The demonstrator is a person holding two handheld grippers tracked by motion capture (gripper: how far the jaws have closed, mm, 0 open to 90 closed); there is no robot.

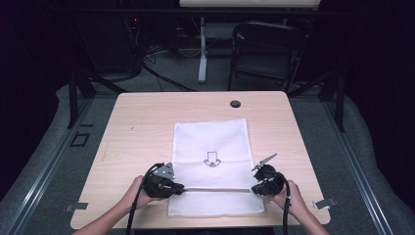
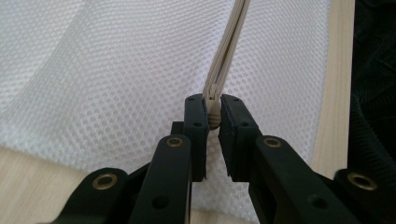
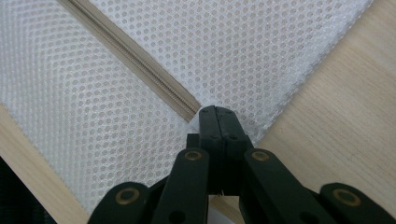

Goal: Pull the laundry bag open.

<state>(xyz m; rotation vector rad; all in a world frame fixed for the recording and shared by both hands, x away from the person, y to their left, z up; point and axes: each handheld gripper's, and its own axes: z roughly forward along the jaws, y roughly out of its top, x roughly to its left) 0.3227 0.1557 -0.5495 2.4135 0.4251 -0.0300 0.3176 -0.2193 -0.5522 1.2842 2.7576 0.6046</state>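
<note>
Across the near half of the table (image 1: 147, 112), seen from the high view, lay a white mesh bag (image 1: 211, 142) w/ an arrow print, its zipper (image 1: 215, 189) running crosswise near the near edge. Left gripper (image 1: 172, 187) sat at the bag's left end of the zipper, right gripper (image 1: 256, 188) at the right end. Beyond the bag a dark grommet (image 1: 235, 104) sat in the tabletop; a chair (image 1: 266, 51) stood past the table's far edge. Nothing blocked the bag.

Left gripper view: jaws nearly closed, pinching a small beige piece at the zipper end (prob. the pull tab (image 2: 213, 114)).

Right gripper view: jaws pressed fully together on the bag's mesh at the zipper's other end.

Zipper looked closed along its whole length, so opening seemed not yet started, as far as I could judge.
</note>
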